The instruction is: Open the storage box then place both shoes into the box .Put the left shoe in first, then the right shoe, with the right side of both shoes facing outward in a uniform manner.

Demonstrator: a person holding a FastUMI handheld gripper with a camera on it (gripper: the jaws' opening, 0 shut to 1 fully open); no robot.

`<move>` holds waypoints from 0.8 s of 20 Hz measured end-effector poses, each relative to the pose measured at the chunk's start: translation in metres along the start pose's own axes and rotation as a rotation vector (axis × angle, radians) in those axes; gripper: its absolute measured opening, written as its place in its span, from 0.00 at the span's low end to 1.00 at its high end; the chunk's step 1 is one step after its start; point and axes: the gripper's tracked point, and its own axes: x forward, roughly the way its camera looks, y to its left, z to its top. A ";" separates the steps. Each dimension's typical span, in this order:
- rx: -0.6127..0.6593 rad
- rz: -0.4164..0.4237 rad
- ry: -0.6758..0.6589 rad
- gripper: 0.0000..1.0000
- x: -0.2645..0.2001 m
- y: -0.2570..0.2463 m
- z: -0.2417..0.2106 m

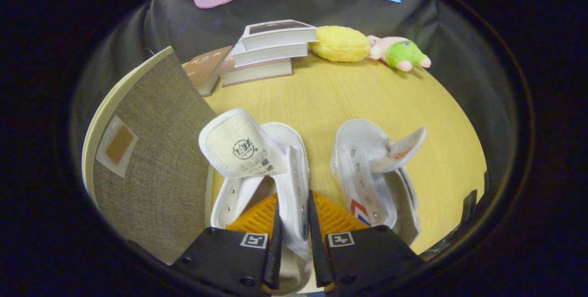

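While heel end hidden under them, tongs (294, 223) clamped on left shoe's (257, 173) side wall, right shoe (372, 173) beside.

worktop (358, 99) | left shoe (257, 168), right shoe (367, 173) side by side | box (151, 163) beside left shoe | books (266, 51), yellow plush (340, 44), pink plush (399, 52) at far edge

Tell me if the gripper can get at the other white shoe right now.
Probably not yet: the gripper is shut on the near shoe's side wall. The other shoe lies unobstructed beside it on the table.
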 end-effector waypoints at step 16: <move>0.041 -0.020 -0.126 0.10 -0.010 0.003 0.014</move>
